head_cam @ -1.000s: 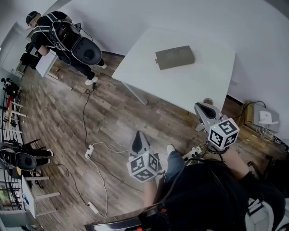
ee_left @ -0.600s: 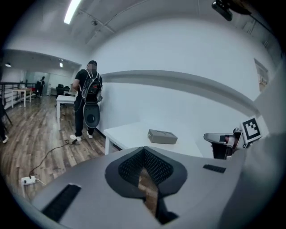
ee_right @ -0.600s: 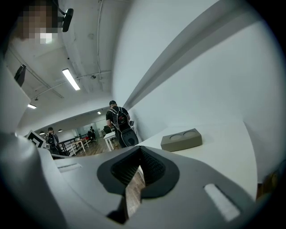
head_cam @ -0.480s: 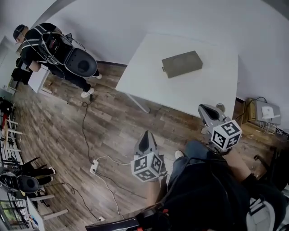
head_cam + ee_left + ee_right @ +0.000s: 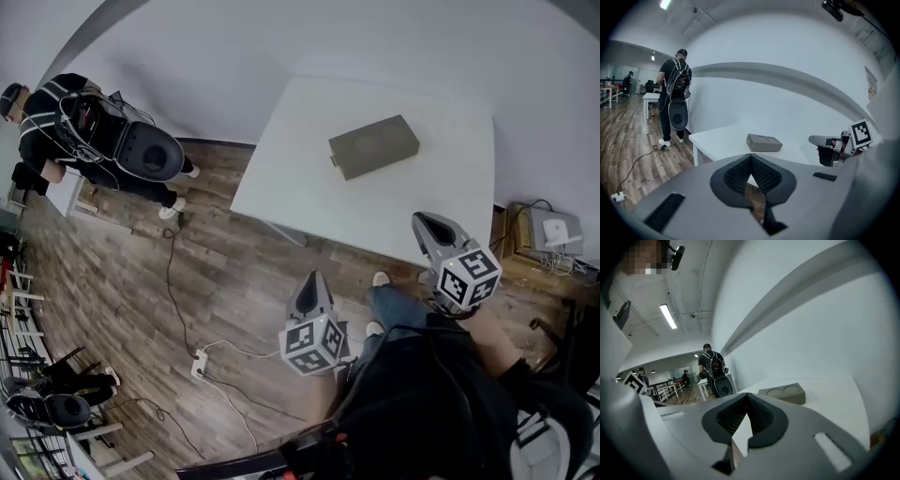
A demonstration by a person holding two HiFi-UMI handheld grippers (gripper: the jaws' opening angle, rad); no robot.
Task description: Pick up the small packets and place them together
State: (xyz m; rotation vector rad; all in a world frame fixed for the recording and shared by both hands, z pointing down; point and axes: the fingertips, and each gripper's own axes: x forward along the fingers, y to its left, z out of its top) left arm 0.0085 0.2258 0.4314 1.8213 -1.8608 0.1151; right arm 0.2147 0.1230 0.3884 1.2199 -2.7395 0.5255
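Observation:
A flat grey-brown box [image 5: 373,146] lies on the white table [image 5: 309,159]; no small packets show in any view. My left gripper [image 5: 311,279] is shut and empty, over the wooden floor short of the table's near edge. My right gripper [image 5: 423,221] is also shut and empty, at the table's near right edge. In the left gripper view the shut left gripper [image 5: 751,157] points at the box [image 5: 763,143] on the table [image 5: 717,140], with the right gripper [image 5: 824,142] off to the right. From the right gripper [image 5: 747,395], the box [image 5: 783,393] sits just ahead on the table [image 5: 829,401].
Another person with a black backpack [image 5: 103,141] stands at the far left by a small white table. Cables and a power strip [image 5: 199,362] lie on the wooden floor. A white device with cords [image 5: 553,236] sits on the floor right of the table. A white wall runs behind the table.
Both grippers have come closer to the table, and the table and box now sit nearer the middle of the head view. The other person has slid toward the left edge.

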